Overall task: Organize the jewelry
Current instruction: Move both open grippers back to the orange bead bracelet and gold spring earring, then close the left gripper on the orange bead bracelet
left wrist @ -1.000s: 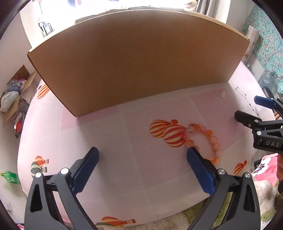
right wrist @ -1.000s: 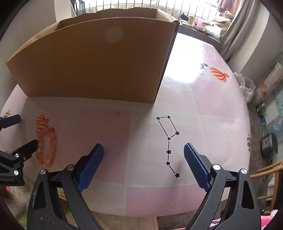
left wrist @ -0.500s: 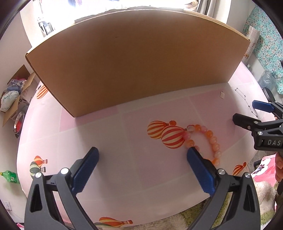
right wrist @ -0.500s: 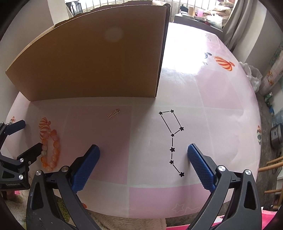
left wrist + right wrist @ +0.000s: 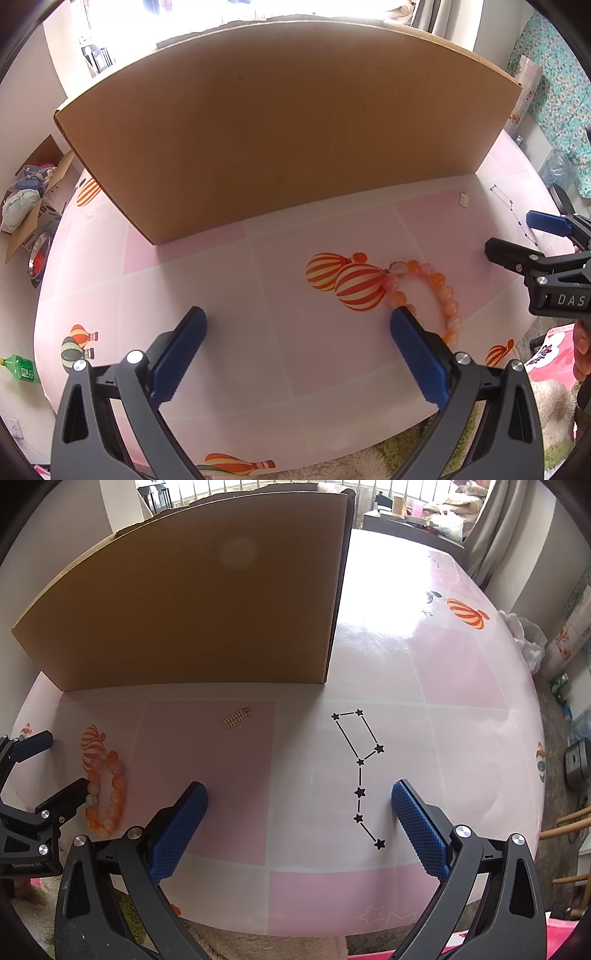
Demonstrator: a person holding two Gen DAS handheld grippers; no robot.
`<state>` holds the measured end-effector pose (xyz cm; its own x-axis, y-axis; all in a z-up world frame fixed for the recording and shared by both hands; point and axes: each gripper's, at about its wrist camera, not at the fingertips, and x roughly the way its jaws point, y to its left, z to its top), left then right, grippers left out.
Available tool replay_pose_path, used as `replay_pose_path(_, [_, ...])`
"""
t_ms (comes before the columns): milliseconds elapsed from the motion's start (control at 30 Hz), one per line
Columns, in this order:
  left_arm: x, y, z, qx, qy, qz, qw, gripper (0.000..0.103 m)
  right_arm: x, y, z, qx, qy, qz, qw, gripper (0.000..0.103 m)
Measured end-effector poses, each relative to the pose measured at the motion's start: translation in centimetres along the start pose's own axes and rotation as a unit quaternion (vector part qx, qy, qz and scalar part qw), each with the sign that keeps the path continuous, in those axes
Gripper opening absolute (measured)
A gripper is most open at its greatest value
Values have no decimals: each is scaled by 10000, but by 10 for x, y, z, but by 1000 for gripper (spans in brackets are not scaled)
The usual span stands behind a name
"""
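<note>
Both my grippers, left (image 5: 297,345) and right (image 5: 299,821), hang wide open and empty, having edged closer over the worktop (image 5: 280,369), the bracelet (image 5: 428,291) still ungrasped.

Both tools share one build. The left gripper (image 5: 297,345) has black, triangulated plastic arms with open cut-outs, silver round screw heads near the finger roots, and blue pads (image 5: 419,360) with a fine knurled grid. The right gripper (image 5: 299,821) matches it, with blue textured pads (image 5: 419,830). White lettering "DAS" marks its black body in the left wrist view.
</note>
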<state>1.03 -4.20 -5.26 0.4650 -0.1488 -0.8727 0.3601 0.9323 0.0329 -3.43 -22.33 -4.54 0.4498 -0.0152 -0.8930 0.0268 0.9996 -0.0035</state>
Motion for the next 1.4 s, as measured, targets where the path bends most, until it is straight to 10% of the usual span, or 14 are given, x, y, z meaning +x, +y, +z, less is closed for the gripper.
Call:
replay_pose_path(400, [-31, 0, -10, 330, -872, -670, 9934, 97, -5, -2, -2, 45, -52, -25, 10000, 95])
replay_pose_path(667, [-29, -47, -8, 1421, -836, -715, 9837, 59, -4, -4, -7, 75, -171, -43, 9998, 95])
replay_pose_path(933, [-20, -47, 2, 1206, -604, -844, 9873, 24, -5, -1, -9, 28, -318, -36, 9995, 95])
replay_pose_path(1400, [-3, -43, 5, 1271, -477, -782, 9877, 10, -9, 0, -17, -134, -483, 77, 9987, 95])
